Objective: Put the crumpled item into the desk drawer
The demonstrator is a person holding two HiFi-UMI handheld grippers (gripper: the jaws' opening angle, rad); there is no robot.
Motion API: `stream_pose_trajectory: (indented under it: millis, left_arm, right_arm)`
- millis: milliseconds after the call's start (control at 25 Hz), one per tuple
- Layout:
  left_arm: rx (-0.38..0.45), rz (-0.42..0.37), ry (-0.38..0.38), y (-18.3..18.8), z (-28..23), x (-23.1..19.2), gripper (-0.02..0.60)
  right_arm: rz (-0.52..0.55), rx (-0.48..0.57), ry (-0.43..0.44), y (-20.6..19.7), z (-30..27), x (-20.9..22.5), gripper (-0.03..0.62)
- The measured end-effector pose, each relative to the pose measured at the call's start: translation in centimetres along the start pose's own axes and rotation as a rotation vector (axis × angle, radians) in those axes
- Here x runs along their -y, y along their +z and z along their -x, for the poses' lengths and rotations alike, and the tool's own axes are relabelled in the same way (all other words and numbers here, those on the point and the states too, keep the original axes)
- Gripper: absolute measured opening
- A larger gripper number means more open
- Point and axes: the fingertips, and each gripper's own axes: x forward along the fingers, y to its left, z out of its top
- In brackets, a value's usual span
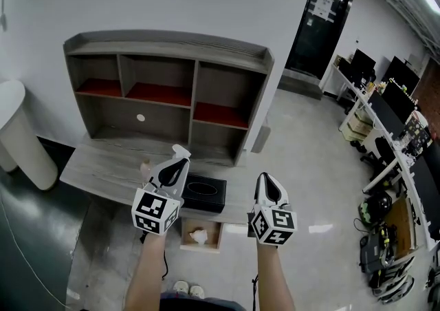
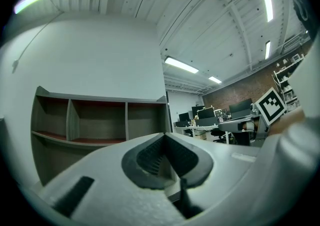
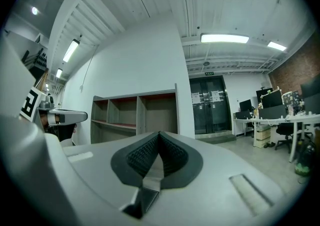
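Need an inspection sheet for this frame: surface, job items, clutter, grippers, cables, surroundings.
Surface: grey desk carrying a shelf hutch.
Job's things: crumpled item already lies in the open drawer.
Clutter: black tissue box near the desk's front edge.
Grippers: left gripper and right gripper both shut, empty, held up over the desk front.
Cables: thin cord on the wall.
Surroundings: office desks with monitors at right; dark door.

Office: desks [image 1: 366,106] with monitors [image 1: 389,111]
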Motion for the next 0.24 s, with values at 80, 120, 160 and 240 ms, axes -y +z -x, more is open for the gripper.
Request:
stream_pose_trajectory:
  millis: [80, 120, 160, 240]
  left_arm:
    - [0.001, 0.001, -0.001, 0.09, 0.19, 0.04, 0.0]
    - [0.001, 0.001, -0.002, 0.12, 0.28, 0.05, 0.0]
    - [0.001, 0.001, -0.003, 0.13, 0.36, 0.07, 0.0]
    - [0.001, 0.002, -0.006, 0.14, 0.52, 0.12, 0.0]
  right_arm:
    - [0.001, -0.001, 0.0, 0.06, 0.22, -0.15, 0.011]
    - [0.001, -0.001, -0.001, 0.06, 0.33, -0.21, 0.011]
    - [0.0, -0.001, -0.003, 0.06, 0.43, -0.25, 0.011]
    - [-0.001, -0.002, -0.006, 0.04, 0.63, -0.33, 0.011]
